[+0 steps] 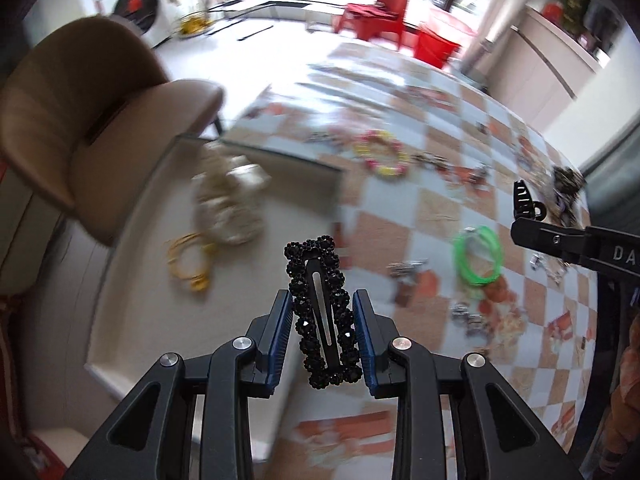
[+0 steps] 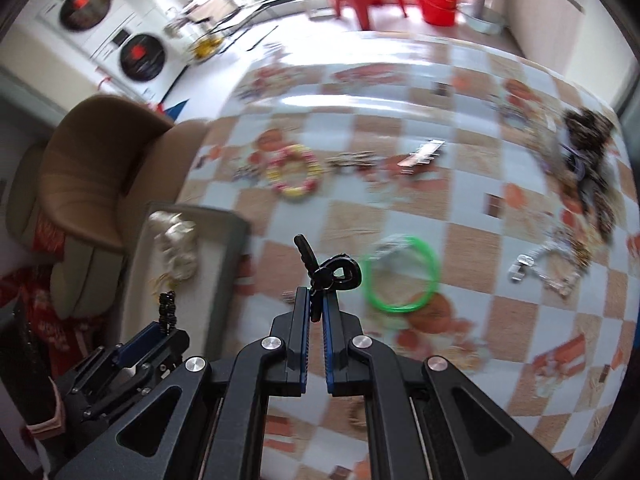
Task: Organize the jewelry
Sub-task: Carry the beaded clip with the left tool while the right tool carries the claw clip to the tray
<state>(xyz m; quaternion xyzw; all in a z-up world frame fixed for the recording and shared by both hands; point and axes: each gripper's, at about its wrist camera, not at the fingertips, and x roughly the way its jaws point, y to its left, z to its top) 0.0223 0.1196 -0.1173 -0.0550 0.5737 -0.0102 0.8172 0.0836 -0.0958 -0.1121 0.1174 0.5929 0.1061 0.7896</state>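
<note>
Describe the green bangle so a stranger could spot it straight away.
Start at the checkered tablecloth, orange and white squares, strewn with jewelry. Ahead and to the right of the right gripper lies the green bangle, flat on the cloth. It is the only bright neon green ring; the other ring nearby, the beaded bracelet, is pink and yellow.

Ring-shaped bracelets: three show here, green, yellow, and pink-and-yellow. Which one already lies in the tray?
The thin yellow bangle, lying in the pale tray beside cream beads. The green plastic bangle and pink-and-yellow beaded bracelet lie on the checkered tablecloth.
</note>
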